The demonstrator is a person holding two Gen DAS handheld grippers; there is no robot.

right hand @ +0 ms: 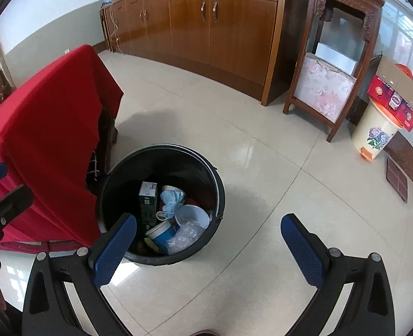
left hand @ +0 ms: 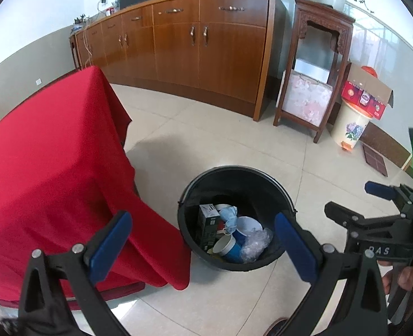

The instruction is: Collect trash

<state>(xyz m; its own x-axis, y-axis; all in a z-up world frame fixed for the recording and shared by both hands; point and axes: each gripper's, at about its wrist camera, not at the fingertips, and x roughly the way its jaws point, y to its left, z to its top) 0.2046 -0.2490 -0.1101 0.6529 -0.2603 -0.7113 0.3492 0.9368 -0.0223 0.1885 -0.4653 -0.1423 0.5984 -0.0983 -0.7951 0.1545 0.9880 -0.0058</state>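
left tongs (left hand: 203, 247): spread wide, nothing held | right tongs (right hand: 209, 247): spread wide, nothing held | black bin (right hand: 219, 184): placed on floor tiles (right hand: 276, 168), beside red-covered desk (left hand: 46, 168) | trash: blue cup (right hand: 161, 233), green box (right hand: 147, 201), face mask (right hand: 171, 200) seen inside bin

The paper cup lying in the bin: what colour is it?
Blue outside, white rim and inside; the paper cup shows best in the right wrist view.

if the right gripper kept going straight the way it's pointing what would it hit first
Probably the tiled floor just right of the black bin. The right gripper stands open and empty, angled downward, with its left finger over the bin's rim. Depth is unclear, so that finger might clip the rim.
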